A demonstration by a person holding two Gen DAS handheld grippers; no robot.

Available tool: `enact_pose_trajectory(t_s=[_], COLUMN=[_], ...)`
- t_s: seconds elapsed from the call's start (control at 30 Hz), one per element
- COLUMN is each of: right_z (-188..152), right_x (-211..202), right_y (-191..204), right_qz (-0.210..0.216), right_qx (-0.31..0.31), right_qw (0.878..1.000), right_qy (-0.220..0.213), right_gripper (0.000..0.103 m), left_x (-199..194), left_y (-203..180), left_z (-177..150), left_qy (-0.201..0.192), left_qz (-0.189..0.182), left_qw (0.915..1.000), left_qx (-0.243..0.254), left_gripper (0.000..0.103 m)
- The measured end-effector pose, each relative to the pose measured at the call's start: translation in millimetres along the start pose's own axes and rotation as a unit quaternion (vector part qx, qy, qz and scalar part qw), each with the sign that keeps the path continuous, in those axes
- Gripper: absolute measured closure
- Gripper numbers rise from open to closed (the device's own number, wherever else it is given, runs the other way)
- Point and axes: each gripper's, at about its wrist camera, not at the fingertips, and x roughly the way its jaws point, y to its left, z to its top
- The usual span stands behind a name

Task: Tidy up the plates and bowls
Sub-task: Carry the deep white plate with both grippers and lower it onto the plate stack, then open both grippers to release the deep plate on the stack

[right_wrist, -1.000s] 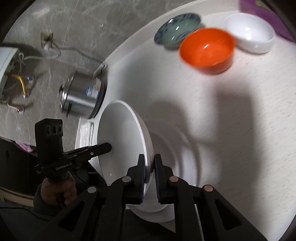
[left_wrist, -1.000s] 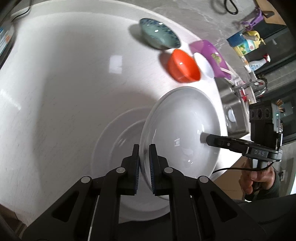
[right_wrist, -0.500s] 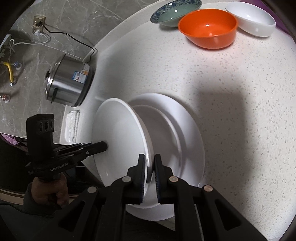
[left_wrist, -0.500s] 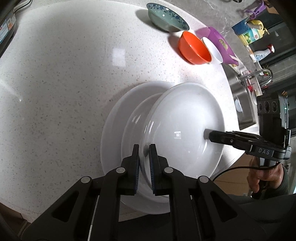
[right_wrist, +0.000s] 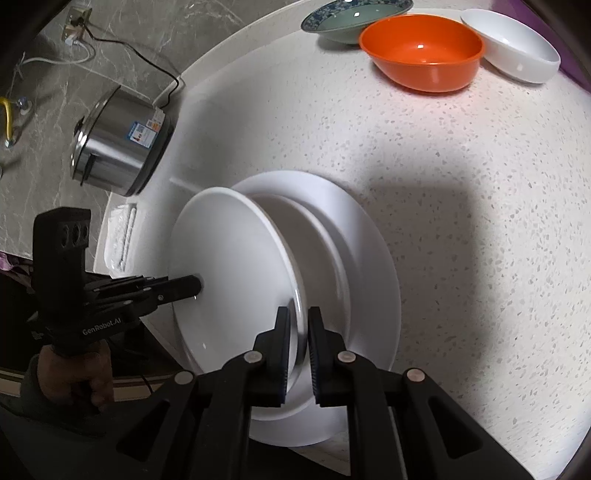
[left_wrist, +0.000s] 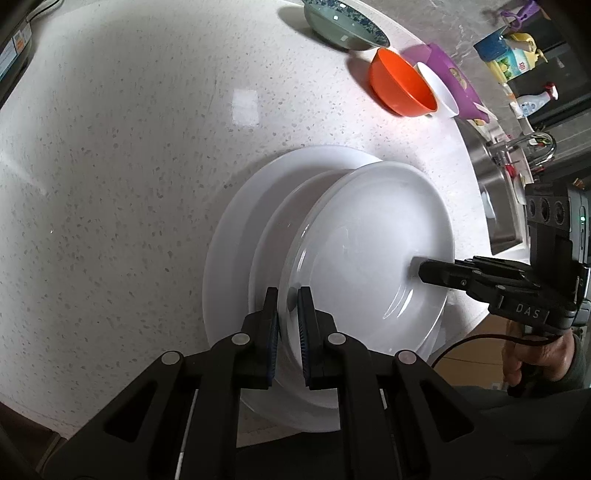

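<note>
Both tongs are pinching the rim of the same glossy white round ceramic plate [left_wrist: 369, 251]: left gripper [left_wrist: 288, 325] on one edge, right gripper [right_wrist: 297, 343] on the opposite edge. It sits tilted just above the larger white plate stack [left_wrist: 236, 236] near the counter's front edge. Risks: thin slick rim slipping out of a pad if the hands drift apart or twist unevenly; one-sided release clacking it down or landing it off-centre. Orange bowl [right_wrist: 421, 51] is well apart.

White plates [left_wrist: 369, 258] – orange bowl [left_wrist: 400, 86] – teal bowl [left_wrist: 343, 24] (blue-patterned rim), speckled white counter [left_wrist: 129, 147].
</note>
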Motion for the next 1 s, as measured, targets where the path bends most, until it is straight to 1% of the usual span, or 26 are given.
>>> enact_pose_trajectory(t_s=[0.13,0.5,0.6,0.67,0.7,0.77,0.8,0.83,0.87,0.9,0.93,0.97,1.0], right_z=[0,1,1,1,1,1,1,1,1,2,2,3,5], right_x=[5,6,7,7,8,10,10,11,11,10,9,8,6], right_y=[1,6,8,11,14,20,22,25,29,31,32,32,32], right_qz=[-0.019,-0.047,-0.047,-0.045,-0.045,-0.047,-0.051,-0.055,-0.059,-0.06,-0.061,-0.061,-0.06], right_qx=[-0.014,-0.049,-0.056,-0.066,-0.073,-0.089,-0.097,-0.104,-0.112,-0.117,-0.12,-0.123,-0.124], right_qw=[1.0,0.998,0.997,0.997,0.996,0.995,0.994,0.993,0.992,0.991,0.991,0.991,0.99], right_qy=[0.005,0.008,0.01,0.01,0.011,0.012,0.013,0.014,0.013,0.012,0.009,0.007,0.005], right_gripper=[0.091,0.09,0.084,0.074,0.071,0.06,0.058,0.054,0.05,0.049,0.047,0.046,0.045], left_x=[3,0,-1,-2,-3,-6,-9,-11,-14,-17,-20,-24,-28], left_y=[-2,-3,-5,-7,-6,-8,-9,-11,-15,-17,-19,-22,-23], left_z=[2,2,1,0,1,1,1,1,1,1,1,2,2], left_qy=[-0.004,-0.009,-0.013,-0.018,-0.02,-0.029,-0.033,-0.037,-0.043,-0.047,-0.053,-0.06,-0.066], left_qz=[0.003,0.021,0.022,0.019,0.017,0.01,0.008,0.005,0.0,-0.002,0.003,0.012,0.011], left_qw=[1.0,0.9997,0.9997,0.9997,0.9996,0.9995,0.9994,0.9993,0.9991,0.9989,0.9986,0.9981,0.9978], left_qx=[-0.001,-0.005,-0.005,-0.006,-0.006,-0.009,-0.009,-0.008,-0.006,-0.005,-0.003,-0.001,-0.003], left_gripper=[0.095,0.093,0.09,0.086,0.085,0.076,0.074,0.066,0.056,0.051,0.034,0.024,0.023])
